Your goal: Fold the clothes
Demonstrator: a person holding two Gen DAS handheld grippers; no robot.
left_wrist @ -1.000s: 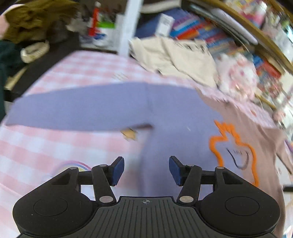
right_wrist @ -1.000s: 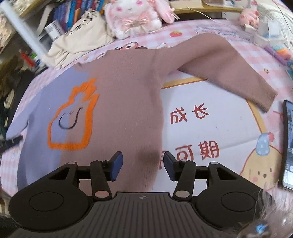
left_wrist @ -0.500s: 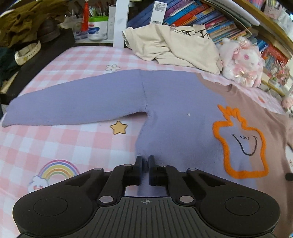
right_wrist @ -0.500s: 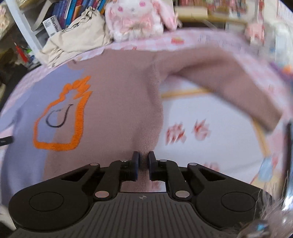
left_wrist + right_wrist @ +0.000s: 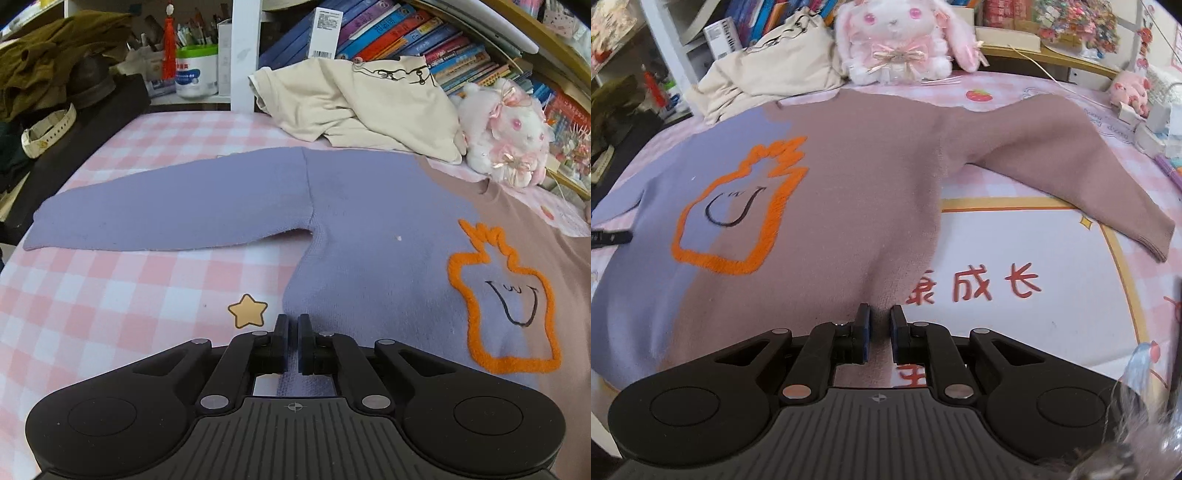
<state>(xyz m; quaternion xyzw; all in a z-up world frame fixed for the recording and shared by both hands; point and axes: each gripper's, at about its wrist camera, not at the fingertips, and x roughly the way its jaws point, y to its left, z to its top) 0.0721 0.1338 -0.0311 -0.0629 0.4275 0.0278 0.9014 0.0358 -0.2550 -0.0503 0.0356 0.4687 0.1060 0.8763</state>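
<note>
Sweater point(image 5: 369, 229): flat on checked cover, sleeves spread. Your left gripper point(image 5: 291, 332) clenched on lilac hem corner; right gripper point(image 5: 879, 326) clenched on brown hem corner. Step: hem pinched. Next: lift both evenly, carry toward collar.

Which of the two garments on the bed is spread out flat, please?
The two-tone sweater, purple and brown with an orange outline, lies flat with sleeves out; the cream garment is bunched against the books.
</note>
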